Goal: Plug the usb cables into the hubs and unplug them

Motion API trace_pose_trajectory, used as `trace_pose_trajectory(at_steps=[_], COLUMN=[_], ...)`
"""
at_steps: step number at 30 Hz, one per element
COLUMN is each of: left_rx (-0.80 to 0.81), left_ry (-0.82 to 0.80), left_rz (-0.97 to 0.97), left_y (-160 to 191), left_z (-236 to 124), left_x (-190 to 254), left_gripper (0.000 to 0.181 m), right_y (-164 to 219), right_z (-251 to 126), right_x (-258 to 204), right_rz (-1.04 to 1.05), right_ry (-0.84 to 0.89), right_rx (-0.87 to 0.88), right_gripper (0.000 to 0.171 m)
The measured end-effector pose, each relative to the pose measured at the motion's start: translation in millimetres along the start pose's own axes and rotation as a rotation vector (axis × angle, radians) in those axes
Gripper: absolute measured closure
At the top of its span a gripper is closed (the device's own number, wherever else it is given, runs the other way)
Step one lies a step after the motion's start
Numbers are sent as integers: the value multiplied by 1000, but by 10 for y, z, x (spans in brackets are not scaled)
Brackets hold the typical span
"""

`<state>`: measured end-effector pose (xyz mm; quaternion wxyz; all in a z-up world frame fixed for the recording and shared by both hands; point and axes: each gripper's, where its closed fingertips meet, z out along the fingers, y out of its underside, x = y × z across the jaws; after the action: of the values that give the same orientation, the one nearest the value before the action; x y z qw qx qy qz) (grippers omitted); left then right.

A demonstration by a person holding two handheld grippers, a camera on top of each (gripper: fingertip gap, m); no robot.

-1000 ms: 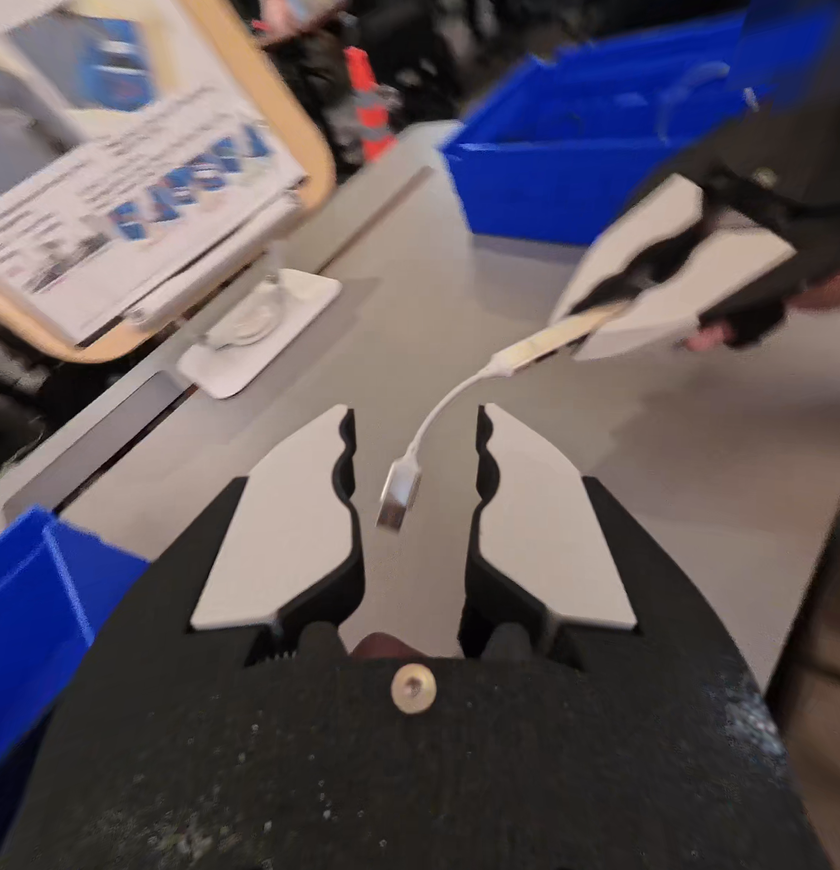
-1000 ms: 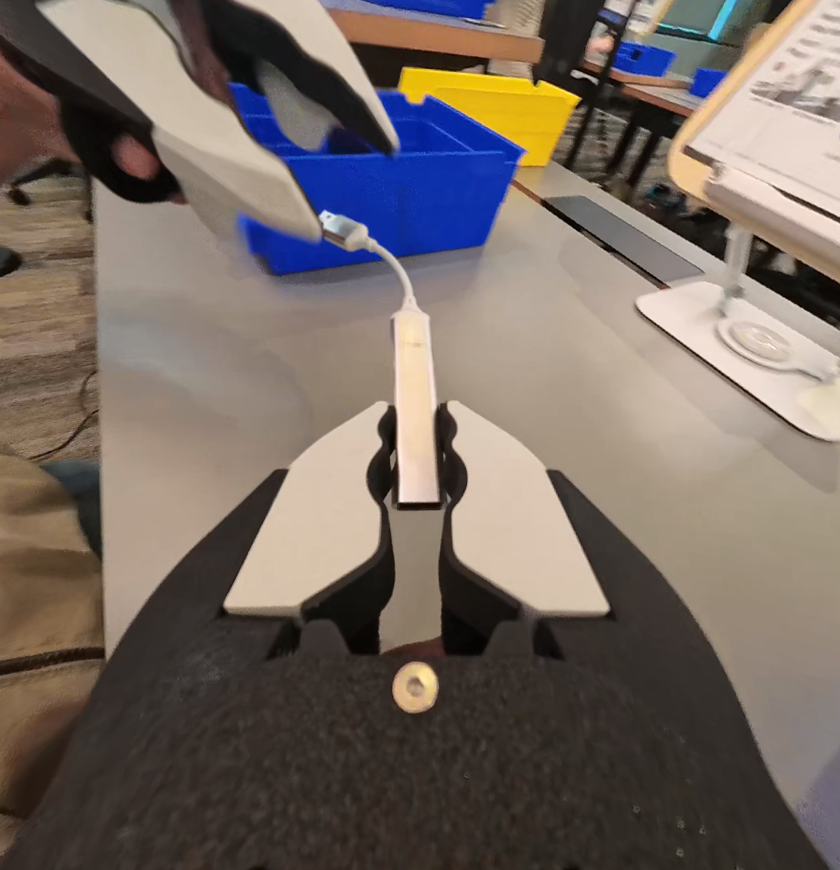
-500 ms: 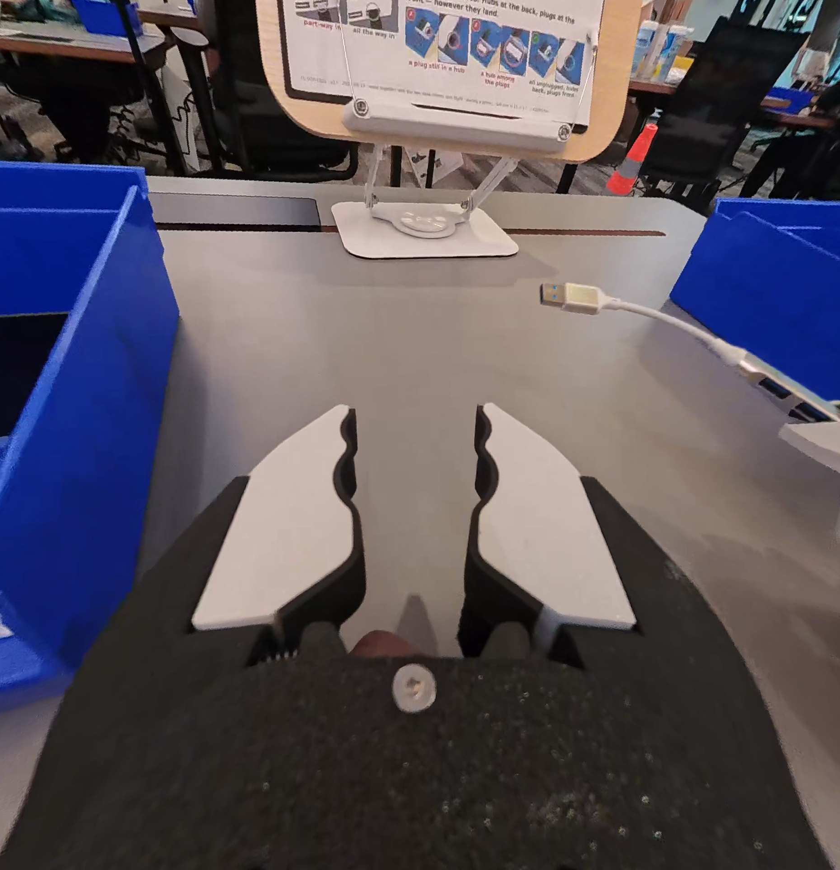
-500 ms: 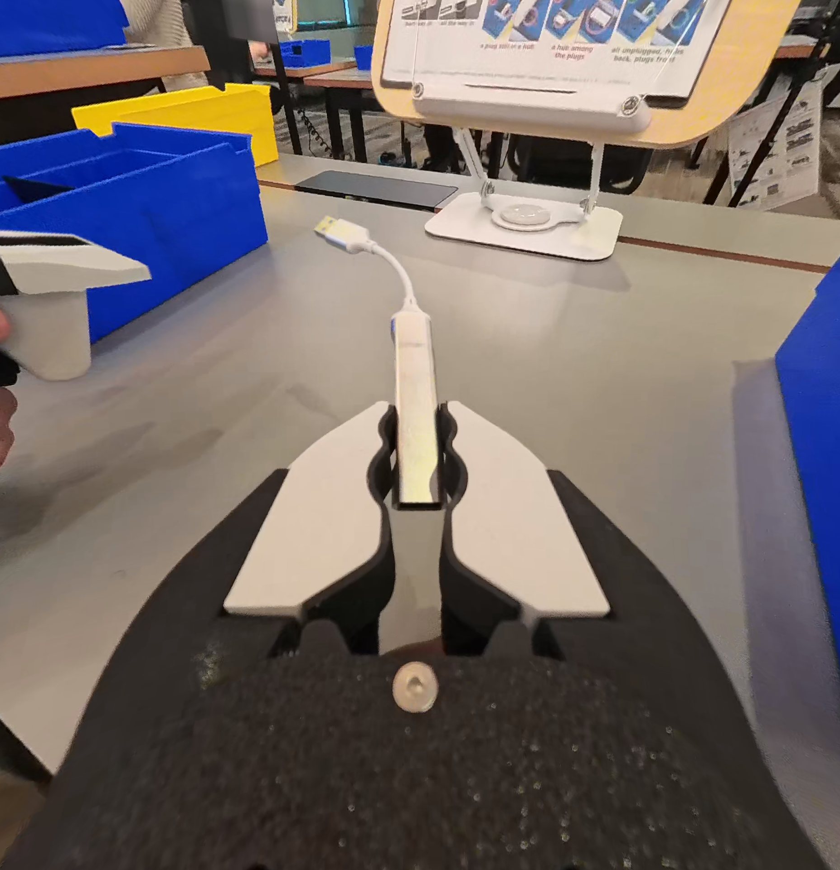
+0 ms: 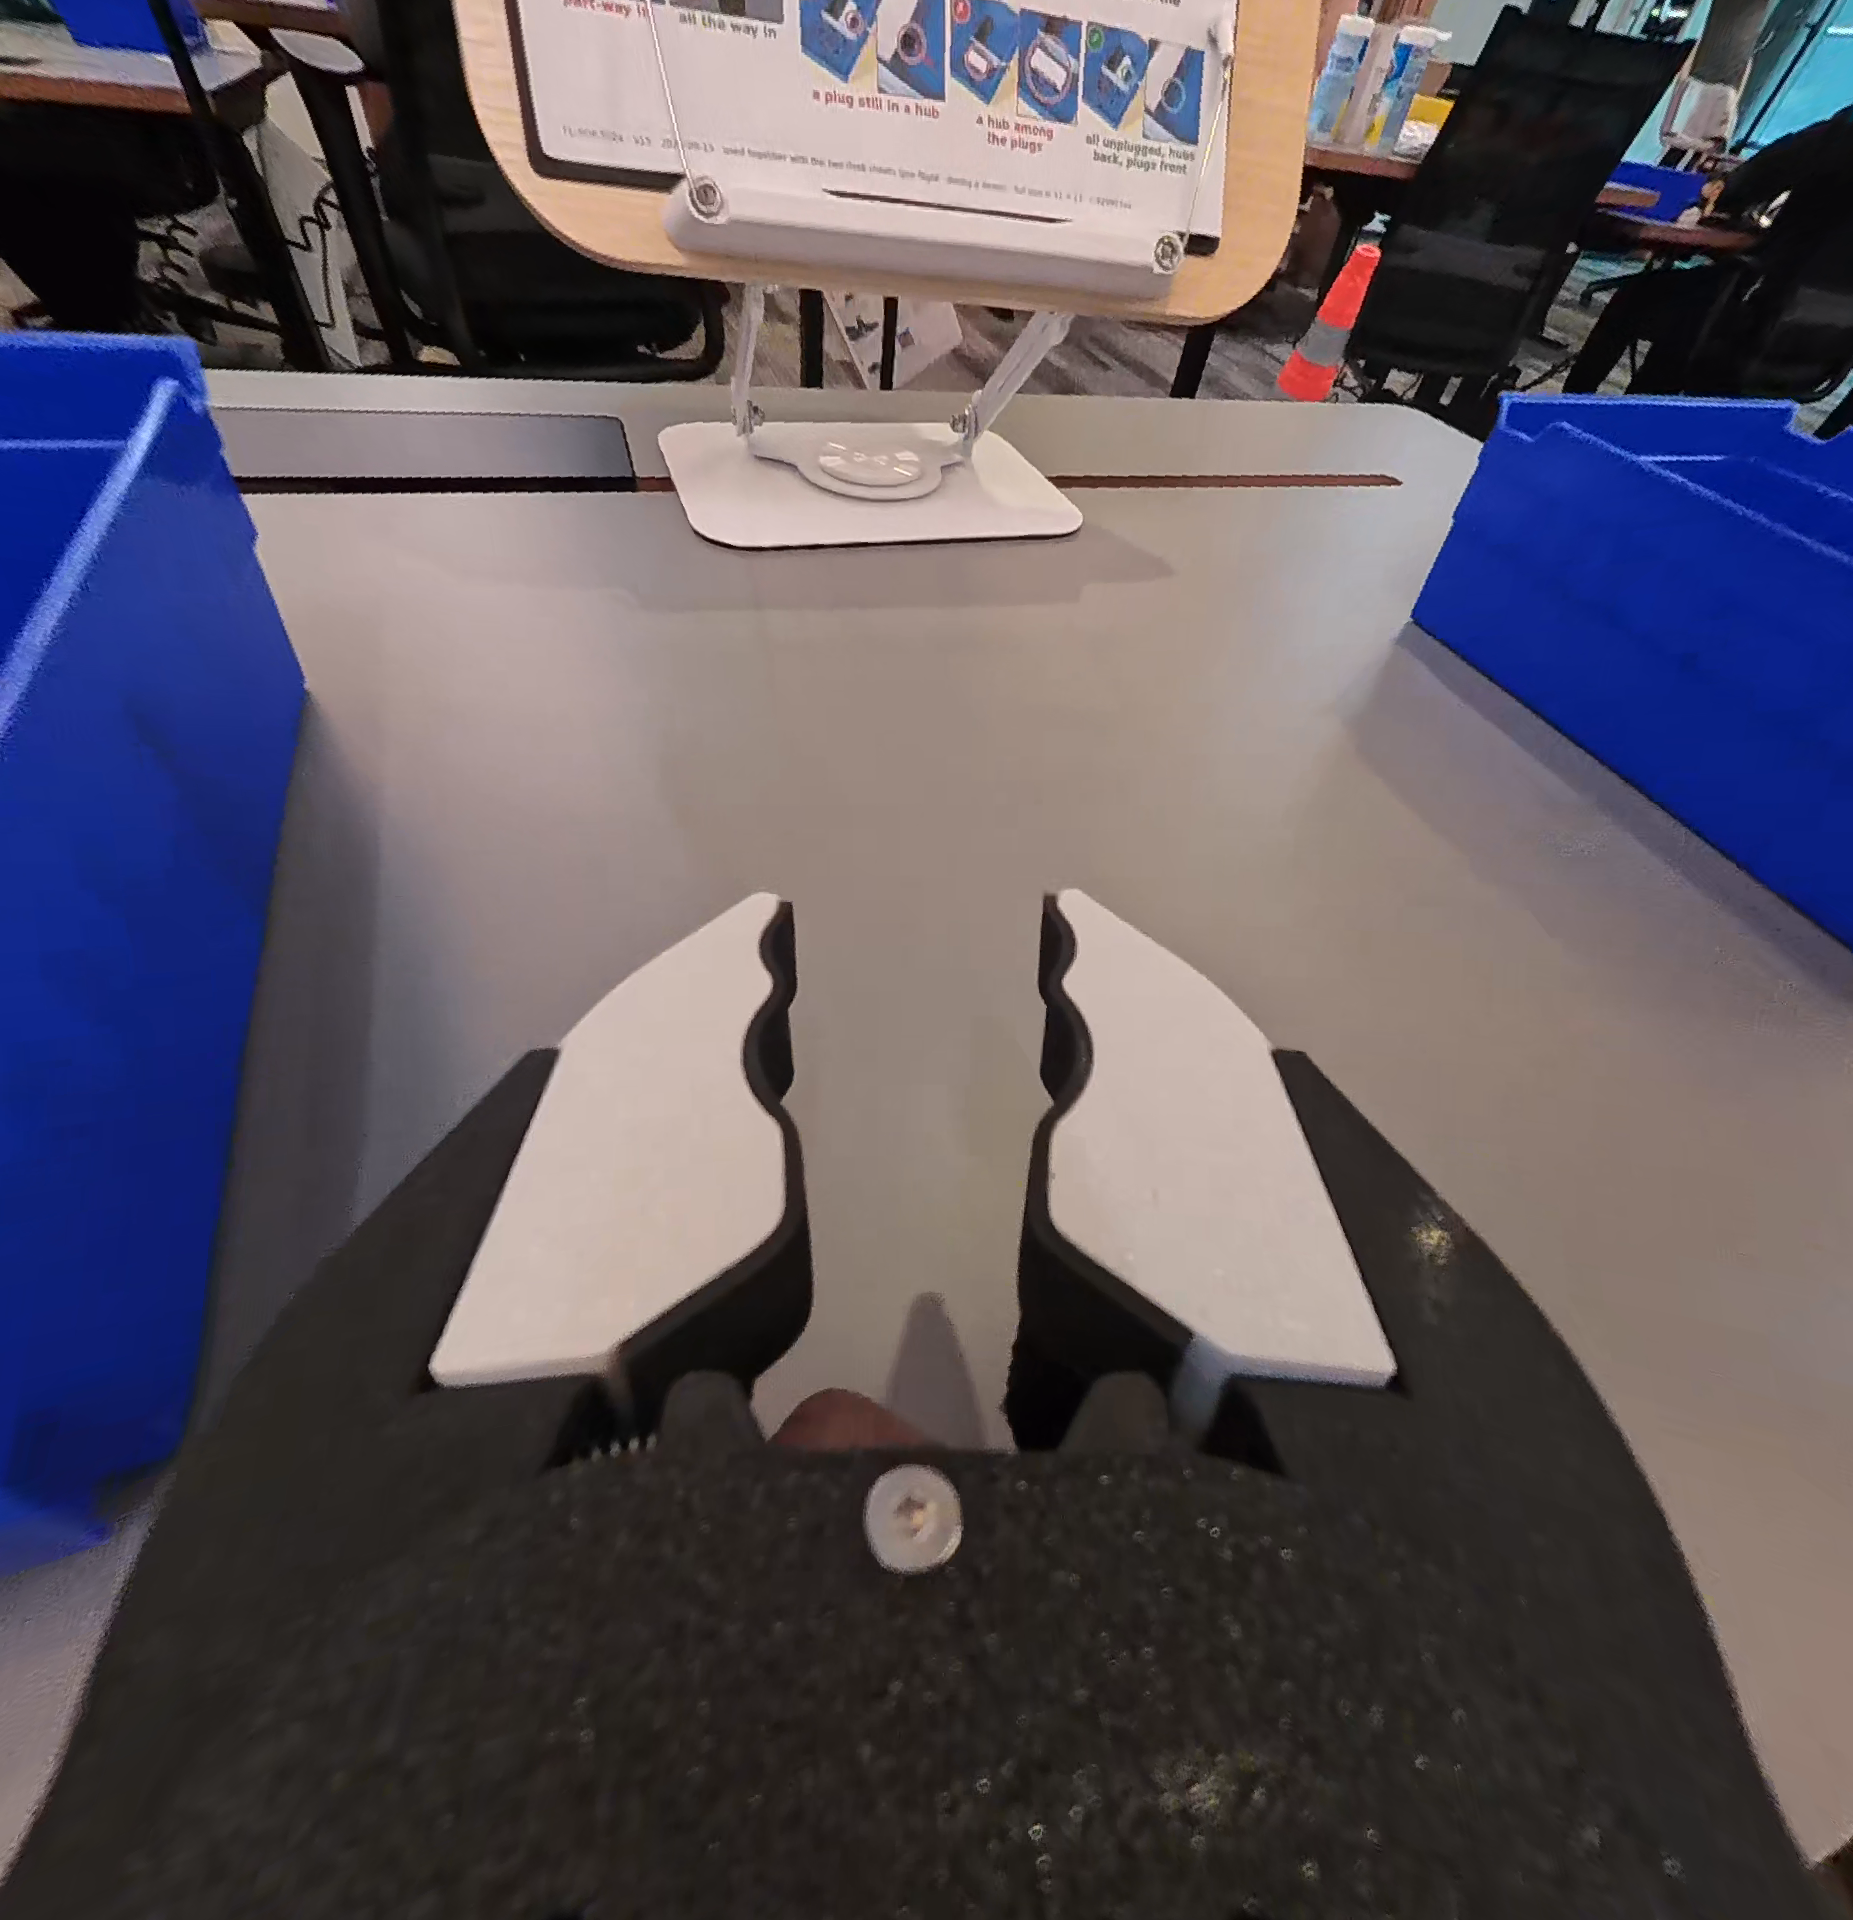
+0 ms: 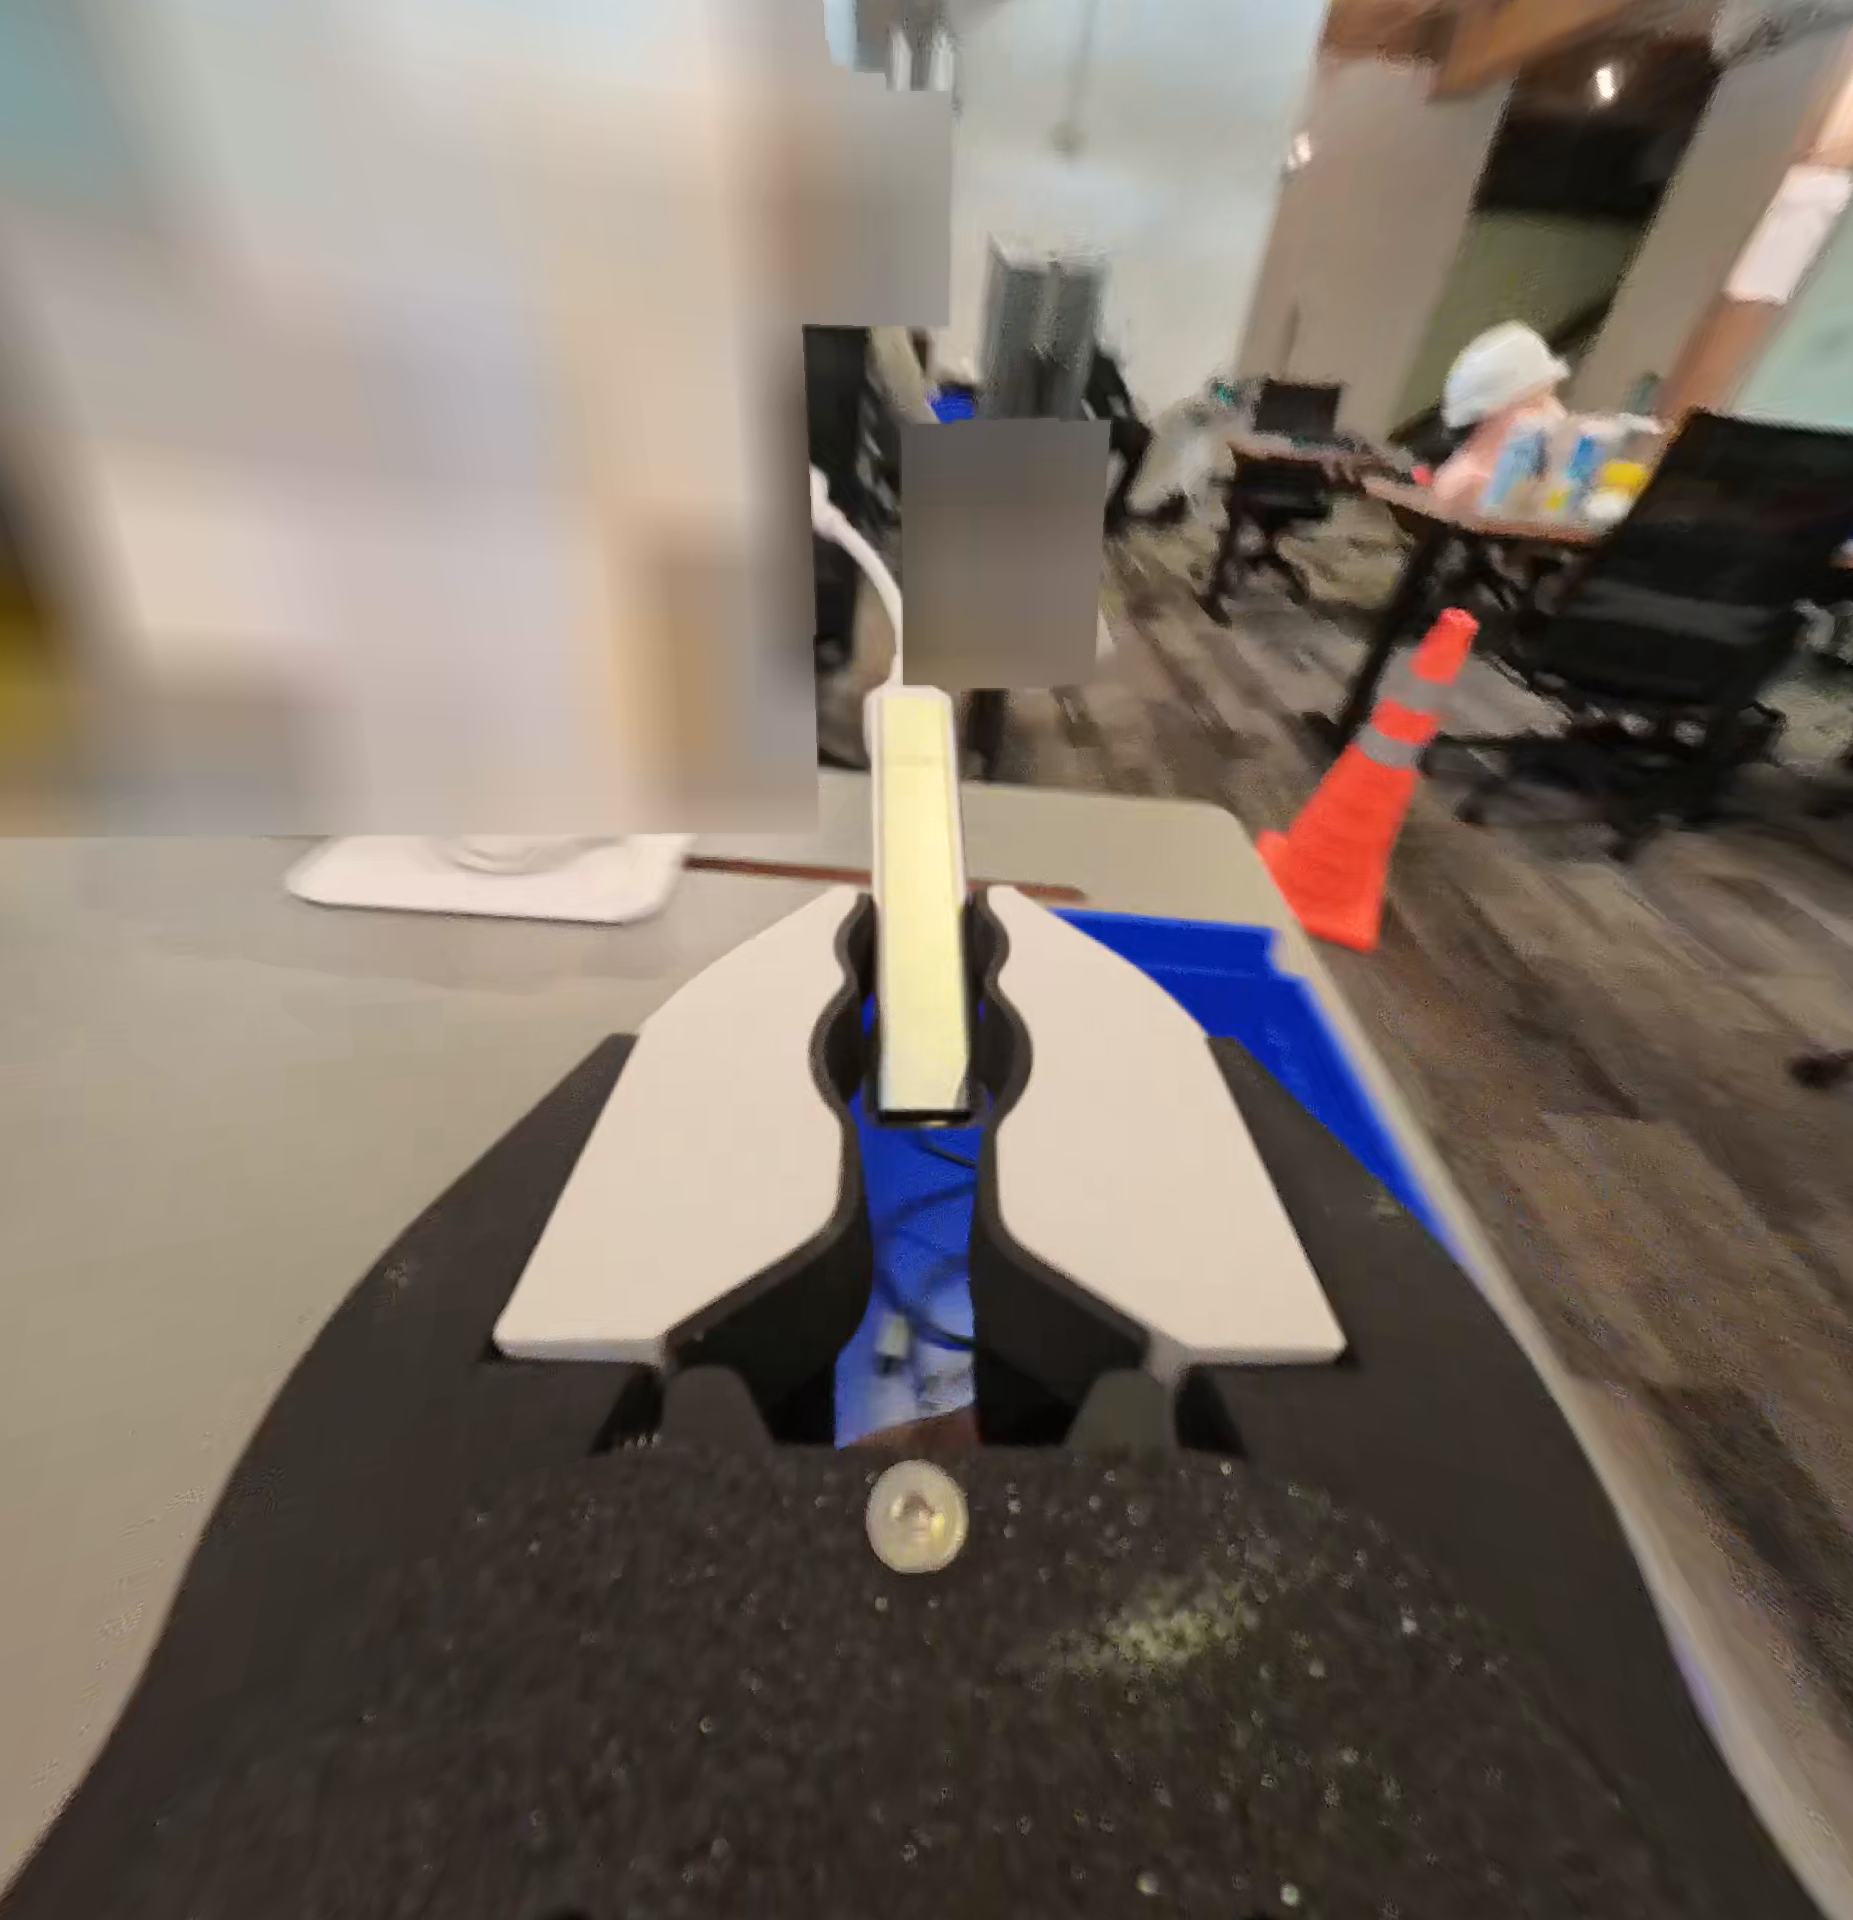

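Note:
My right gripper [image 6: 917,920] is shut on a slim silver USB hub [image 6: 917,894] and holds it lengthwise above a blue bin [image 6: 1244,987] at the table's right side. The hub's white cable [image 6: 880,592] curves up from its far end; its plug is hidden behind a blurred patch. Between my fingers I see cables lying in the bin [image 6: 917,1247]. My left gripper [image 5: 917,914] is open and empty, low over the grey table [image 5: 901,727]. The hub does not show in the left wrist view.
A blue bin [image 5: 101,883] stands at the left and another blue bin [image 5: 1670,623] at the right. A wooden board with an instruction sheet [image 5: 901,135] stands on a white base [image 5: 870,488] at the back. An orange cone [image 6: 1358,810] stands on the floor beyond the table. Left tips to right tips: about 40 cm.
My right gripper has swung right with the hub, from over the table's middle to over the right bin. The hub and its plug have left the left wrist view. The left gripper stays open.

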<state>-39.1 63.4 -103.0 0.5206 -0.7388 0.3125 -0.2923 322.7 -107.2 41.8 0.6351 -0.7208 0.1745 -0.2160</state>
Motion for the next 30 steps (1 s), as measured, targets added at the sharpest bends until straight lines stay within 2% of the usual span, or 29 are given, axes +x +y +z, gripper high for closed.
trace_pose_trajectory(at_steps=[2,4,11,14,16,19,25,26,28,30], left_rx=[-9,-10,-18,-32,-36,-43,-52,-53,-48,-36], left_ry=[5,6,6,17,14,19,27,27,25,13], left_rz=[6,8,-10,-7,1,10,13,16,25,37], left_y=[29,37,42,66,75,87,98,93,63,3], left_z=[15,19,21,27,25,30,27,22,4,-18], left_x=[19,16,-40,-22,-17,1,19,23,27,7], left_gripper=[137,137,137,137,137,136,136,136,136,136], right_y=[181,560,1846,1998,2174,2286,2254,2188,1962,1569], right_z=[196,373,391,398,354,332,356,381,407,384], right_x=[399,570,496,483,446,449,505,519,501,431], right_rz=[-13,8,13,-26,-42,-71,-124,-125,-94,-77], right_ry=[53,37,4,10,-24,-24,46,70,99,110], right_rx=[-112,-269,-728,-843,-984,-1074,-1045,-998,-871,-703], right_gripper=[155,155,154,154,154,154,150,138,128,113])
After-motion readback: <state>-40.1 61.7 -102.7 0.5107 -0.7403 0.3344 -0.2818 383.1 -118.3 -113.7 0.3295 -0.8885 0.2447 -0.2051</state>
